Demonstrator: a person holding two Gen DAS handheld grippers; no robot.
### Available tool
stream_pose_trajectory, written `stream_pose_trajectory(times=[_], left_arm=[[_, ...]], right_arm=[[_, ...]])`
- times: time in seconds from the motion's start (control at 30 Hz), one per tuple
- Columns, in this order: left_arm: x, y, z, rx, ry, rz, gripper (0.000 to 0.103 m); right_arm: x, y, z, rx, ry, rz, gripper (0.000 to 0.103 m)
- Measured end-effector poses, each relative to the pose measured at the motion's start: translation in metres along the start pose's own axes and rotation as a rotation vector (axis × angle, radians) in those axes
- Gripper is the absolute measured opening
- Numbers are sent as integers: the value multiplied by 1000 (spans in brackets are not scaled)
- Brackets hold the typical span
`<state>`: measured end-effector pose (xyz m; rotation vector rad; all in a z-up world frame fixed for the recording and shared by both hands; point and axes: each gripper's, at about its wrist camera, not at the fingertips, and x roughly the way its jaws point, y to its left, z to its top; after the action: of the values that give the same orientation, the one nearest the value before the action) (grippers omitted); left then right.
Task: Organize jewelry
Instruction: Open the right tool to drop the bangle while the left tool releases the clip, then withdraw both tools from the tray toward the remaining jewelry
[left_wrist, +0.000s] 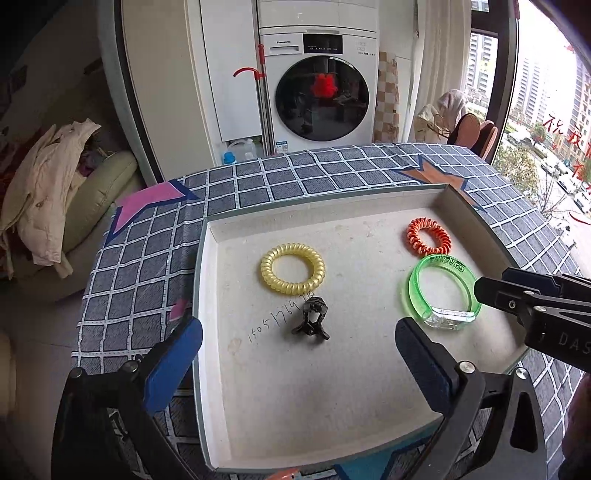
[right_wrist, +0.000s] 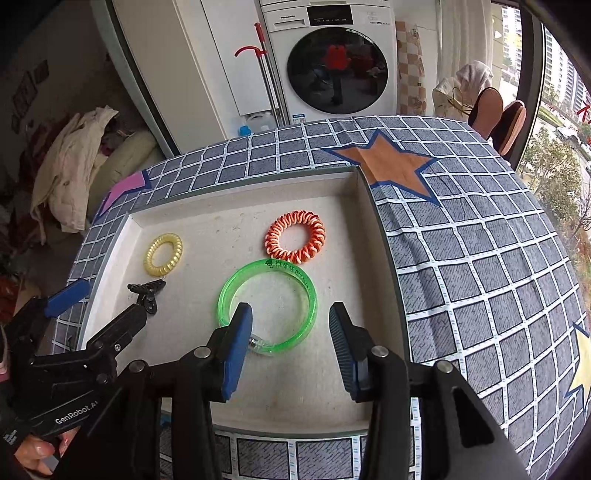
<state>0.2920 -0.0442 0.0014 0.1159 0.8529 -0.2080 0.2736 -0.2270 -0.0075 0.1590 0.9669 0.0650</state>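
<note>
Right tool (right_wrist: 290, 345) open, above green bangle (right_wrist: 266, 301)

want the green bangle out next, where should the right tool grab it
Pinch the green bangle across its thin band on the near-right arc, one finger inside the ring, coming from above. It lies flat in the tray, and the clear clasp block is bulkier. The right tool hovers open above it.
</note>
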Motion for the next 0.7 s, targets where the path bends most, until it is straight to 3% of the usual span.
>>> stream_pose_trajectory(times=[0.13,0.27,0.4,0.57,0.6,0.7], left_arm=[[-17,7,-9,-19,-7,-21,103],[-36,14,-25,-30,-18,-22,103],[-53,22,-46,-58,-8,-36,103],[-70,24,-73,-53,-12,9,103],[-74,23,-78,-45,-15,23,103],[-81,23,-94,-54,-10,41,103]], right_arm=[[-8,6,-8,-10,-7,21,62],[-22,14,-18,-25,-28,48,80],[-38,19,-32,-25,-53,88,84],[-60,24,-51,-32,-100,137,93],[-64,25,-55,-29,-111,144,102],[-72,26,-67,-16,-127,175,103]])
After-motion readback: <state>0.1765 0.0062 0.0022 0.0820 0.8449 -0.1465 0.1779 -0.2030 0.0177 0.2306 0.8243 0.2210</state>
